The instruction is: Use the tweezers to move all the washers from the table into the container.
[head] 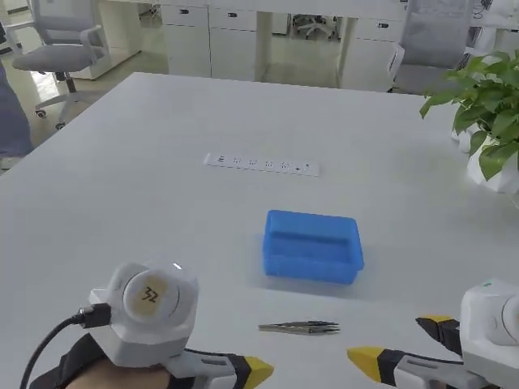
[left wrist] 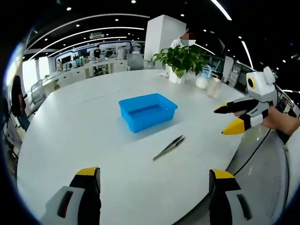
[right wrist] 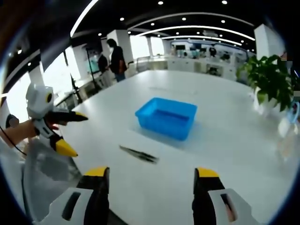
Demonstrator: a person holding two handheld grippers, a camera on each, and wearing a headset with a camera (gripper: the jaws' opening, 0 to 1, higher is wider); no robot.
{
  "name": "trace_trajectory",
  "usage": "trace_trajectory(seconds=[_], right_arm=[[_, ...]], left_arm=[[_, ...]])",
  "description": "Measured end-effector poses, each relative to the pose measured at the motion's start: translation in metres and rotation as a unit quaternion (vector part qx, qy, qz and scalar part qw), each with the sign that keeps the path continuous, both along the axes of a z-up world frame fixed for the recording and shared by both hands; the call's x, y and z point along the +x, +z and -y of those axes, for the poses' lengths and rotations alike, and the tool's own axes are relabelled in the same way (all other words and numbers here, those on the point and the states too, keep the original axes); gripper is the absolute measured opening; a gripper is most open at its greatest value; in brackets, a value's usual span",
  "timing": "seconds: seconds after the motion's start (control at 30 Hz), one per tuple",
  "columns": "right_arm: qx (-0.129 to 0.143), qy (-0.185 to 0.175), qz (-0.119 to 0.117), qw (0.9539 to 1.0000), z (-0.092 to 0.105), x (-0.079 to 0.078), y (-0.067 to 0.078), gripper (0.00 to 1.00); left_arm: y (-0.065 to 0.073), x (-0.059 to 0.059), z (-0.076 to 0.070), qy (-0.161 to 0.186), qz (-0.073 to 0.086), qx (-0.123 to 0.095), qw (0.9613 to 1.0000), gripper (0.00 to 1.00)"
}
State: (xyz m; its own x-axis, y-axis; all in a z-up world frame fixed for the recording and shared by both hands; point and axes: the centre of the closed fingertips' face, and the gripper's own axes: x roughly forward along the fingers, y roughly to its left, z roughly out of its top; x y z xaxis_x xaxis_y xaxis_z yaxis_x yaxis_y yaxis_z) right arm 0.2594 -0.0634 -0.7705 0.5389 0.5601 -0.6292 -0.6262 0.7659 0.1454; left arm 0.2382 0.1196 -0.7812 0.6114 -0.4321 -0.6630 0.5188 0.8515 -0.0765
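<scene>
The left gripper [left wrist: 154, 176] and right gripper [right wrist: 151, 173] are held low on the near side of the tweezers [head: 298, 327], one on each flank, jaws spread wide (both empty), tips pointing inward.

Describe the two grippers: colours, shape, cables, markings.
Both are alike: white rounded housing, jaws with yellow tips. The left gripper bears a round tan sticker that seems to read 32, and a black cable plugs into its side. The right gripper has the same white and yellow.
</scene>
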Motion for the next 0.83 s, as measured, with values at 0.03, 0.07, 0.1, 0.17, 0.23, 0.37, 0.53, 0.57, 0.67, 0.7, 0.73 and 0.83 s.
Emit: trace_trajectory(seconds=[0.03, 0.07, 0.1, 0.17, 0.23, 0.37, 0.53, 0.57, 0.67, 0.7, 0.73, 0.83], right_arm=[[0.002, 0.0, 0.001, 1.0, -0.0001, 0.0001, -0.0001, 0.71], [0.003, 0.0, -0.001, 1.0, 0.0002, -0.0001, -0.0011, 0.71], [0.002, 0.0, -0.004, 1.0, 0.0007, -0.0008, -0.0028, 0.71], [-0.002, 0.0, -0.007, 1.0, 0.0021, -0.0022, -0.0052, 0.72], [-0.001, 0.001, -0.007, 1.0, 0.0023, -0.0034, -0.0053, 0.72], [-0.003, -0.001, -0.009, 1.0, 0.0046, -0.0046, -0.007, 0.73], [-0.002, -0.003, -0.009, 1.0, 0.0057, -0.0056, -0.0066, 0.73], [-0.003, -0.002, -0.008, 1.0, 0.0058, -0.0056, -0.0063, 0.73], [-0.005, 0.002, -0.004, 1.0, 0.0055, -0.005, -0.0049, 0.73], [-0.003, 0.004, -0.004, 1.0, 0.0045, -0.0052, -0.0043, 0.73], [-0.002, 0.006, -0.005, 1.0, 0.0038, -0.0056, -0.0041, 0.74], [-0.004, 0.007, -0.003, 1.0, 0.0037, -0.0051, -0.004, 0.74]], left_arm=[[-0.0017, -0.0007, -0.0005, 0.0, -0.001, 0.004, 1.0, 0.99], [-0.003, -0.0012, 0.0001, -0.001, -0.001, 0.008, 1.0, 0.99], [-0.0038, -0.0016, 0.0003, 0.0, -0.001, 0.01, 1.0, 0.99], [-0.0047, -0.0022, 0.0006, -0.002, -0.003, 0.015, 0.9999, 0.99], [-0.0037, -0.0026, 0.0005, -0.002, -0.002, 0.016, 0.9999, 0.99], [-0.0023, -0.0034, -0.0001, -0.001, -0.002, 0.011, 0.9999, 0.99], [-0.0008, -0.0056, -0.0006, -0.001, -0.002, 0.009, 1.0, 0.99], [-0.0001, -0.0058, -0.0007, -0.002, 0.0, 0.009, 1.0, 0.99], [0.0012, -0.0059, -0.0013, 0.0, 0.001, 0.01, 0.9999, 0.99], [0.0017, -0.0056, -0.0018, 0.001, 0.003, 0.01, 0.9999, 0.99], [0.0022, -0.0054, -0.0017, 0.001, 0.004, 0.008, 1.0, 0.99], [0.0022, -0.0056, -0.0021, 0.002, 0.002, 0.004, 1.0, 0.99]])
